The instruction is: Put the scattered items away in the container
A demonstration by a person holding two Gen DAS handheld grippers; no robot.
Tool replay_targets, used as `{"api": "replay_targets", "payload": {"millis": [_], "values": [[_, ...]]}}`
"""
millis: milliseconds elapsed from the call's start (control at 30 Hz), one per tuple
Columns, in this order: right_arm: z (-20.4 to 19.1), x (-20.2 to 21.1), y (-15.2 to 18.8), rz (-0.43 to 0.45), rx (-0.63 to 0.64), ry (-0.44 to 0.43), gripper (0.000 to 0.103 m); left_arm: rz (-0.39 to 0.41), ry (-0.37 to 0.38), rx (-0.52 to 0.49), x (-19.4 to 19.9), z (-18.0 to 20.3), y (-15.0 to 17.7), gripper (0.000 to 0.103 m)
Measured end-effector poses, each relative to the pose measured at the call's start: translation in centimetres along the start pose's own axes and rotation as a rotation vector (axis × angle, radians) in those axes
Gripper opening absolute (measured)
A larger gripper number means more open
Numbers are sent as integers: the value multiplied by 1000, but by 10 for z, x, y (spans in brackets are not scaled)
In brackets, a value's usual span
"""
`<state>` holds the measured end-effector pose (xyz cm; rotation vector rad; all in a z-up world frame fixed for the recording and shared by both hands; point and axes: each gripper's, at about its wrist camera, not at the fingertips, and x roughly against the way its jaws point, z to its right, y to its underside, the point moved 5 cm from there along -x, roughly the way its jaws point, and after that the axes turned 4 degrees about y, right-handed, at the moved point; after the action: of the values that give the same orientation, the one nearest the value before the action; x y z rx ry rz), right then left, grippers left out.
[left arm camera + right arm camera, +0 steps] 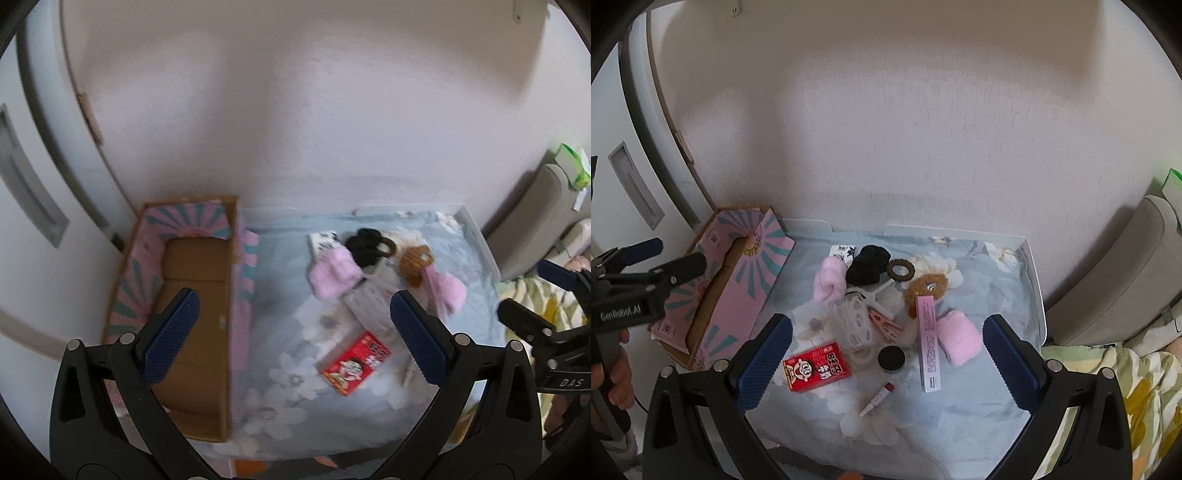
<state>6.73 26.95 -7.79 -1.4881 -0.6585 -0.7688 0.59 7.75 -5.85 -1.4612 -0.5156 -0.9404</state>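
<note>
An open cardboard box (195, 325) with pink and teal flaps lies at the left of a blue floral cloth (288, 369); it also shows in the right wrist view (713, 295). Scattered on the cloth are a red milk carton (817, 366), a pink towel roll (960, 339), a long pink box (928, 343), a black round jar (891, 358), a small tube (877, 398), a white plastic piece (857, 325), a black cloth (868, 266) and a brown fuzzy item (925, 288). My left gripper (295, 332) is open above the box and cloth. My right gripper (886, 362) is open above the items.
A white wall (905, 129) rises behind the cloth. A white tray rim (1034, 280) edges the cloth on the right. A grey cushion (1115, 277) and a patterned blanket (1108, 387) lie to the right. A white door (33, 203) stands at the left.
</note>
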Motion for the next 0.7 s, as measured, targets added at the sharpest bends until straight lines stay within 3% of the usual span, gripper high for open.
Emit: {"api": "replay_targets", "payload": {"millis": [367, 700], "values": [[23, -21, 13, -60, -6, -6, 103, -58, 42, -78, -35, 26, 37, 103], [55, -64, 39, -165, 10, 9, 103, -166, 75, -216, -98, 59, 82, 103]]}}
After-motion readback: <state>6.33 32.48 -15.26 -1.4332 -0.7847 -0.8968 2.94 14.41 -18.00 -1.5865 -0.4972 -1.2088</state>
